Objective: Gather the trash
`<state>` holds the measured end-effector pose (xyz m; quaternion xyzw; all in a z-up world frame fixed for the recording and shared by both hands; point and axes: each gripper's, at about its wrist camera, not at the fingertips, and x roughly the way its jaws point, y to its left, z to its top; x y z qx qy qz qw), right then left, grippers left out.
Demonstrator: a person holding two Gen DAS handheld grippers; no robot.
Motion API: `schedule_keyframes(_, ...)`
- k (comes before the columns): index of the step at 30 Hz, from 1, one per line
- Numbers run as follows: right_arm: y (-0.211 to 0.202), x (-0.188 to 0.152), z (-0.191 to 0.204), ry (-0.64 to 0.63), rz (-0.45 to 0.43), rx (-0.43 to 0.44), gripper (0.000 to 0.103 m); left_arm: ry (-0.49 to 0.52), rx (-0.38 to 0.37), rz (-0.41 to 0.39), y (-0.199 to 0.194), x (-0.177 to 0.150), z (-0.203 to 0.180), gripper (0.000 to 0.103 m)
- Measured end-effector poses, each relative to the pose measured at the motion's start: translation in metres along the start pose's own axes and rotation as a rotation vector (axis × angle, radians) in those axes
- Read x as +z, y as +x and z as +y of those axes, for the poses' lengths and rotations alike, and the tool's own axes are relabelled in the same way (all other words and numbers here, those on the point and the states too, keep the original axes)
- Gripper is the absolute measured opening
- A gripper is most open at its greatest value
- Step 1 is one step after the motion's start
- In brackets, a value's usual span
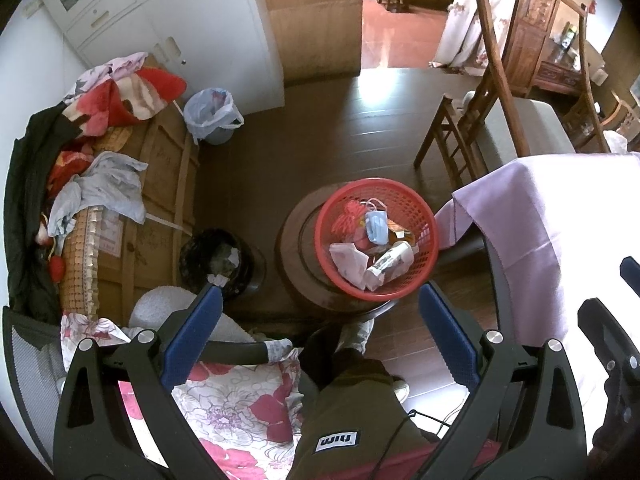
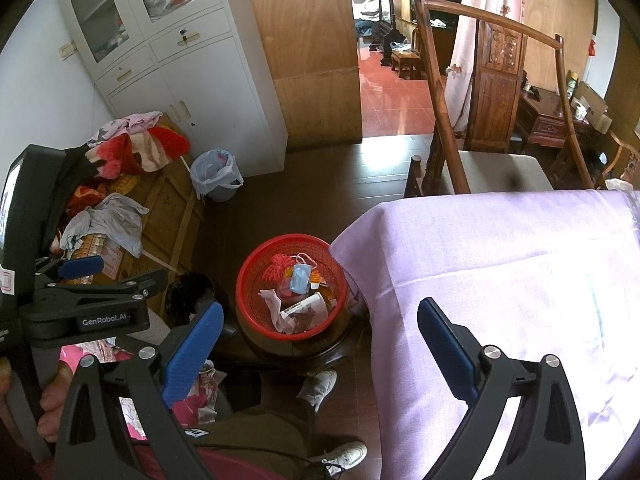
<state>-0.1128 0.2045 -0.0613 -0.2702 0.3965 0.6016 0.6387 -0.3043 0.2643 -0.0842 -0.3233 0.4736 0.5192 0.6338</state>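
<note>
Both blue-padded grippers, left gripper (image 1: 320, 308) and right gripper (image 2: 320, 328), hang spread wide and empty above the round red plastic mesh basket (image 1: 416, 208) of trash, where a blue face mask (image 1: 377, 227) lies lengthwise away from them.

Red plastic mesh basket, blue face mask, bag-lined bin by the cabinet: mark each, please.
Red plastic mesh basket (image 1: 420, 216): left wrist view, right rim.
Blue face mask (image 2: 301, 278): right wrist view, pleated middle.
Bag-lined bin (image 2: 216, 176): right wrist view, bag's front.

open floor beyond red basket (image 1: 376, 236); table (image 2: 520, 264) crowds right.
</note>
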Motion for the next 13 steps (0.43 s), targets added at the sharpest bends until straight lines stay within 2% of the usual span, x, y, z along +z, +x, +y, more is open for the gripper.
schedule_keyframes(13,-0.001,-0.001,-0.002,-0.003,0.002,0.001,0.096,0.004,0.033,0.018,0.002,0.010,0.002,0.095)
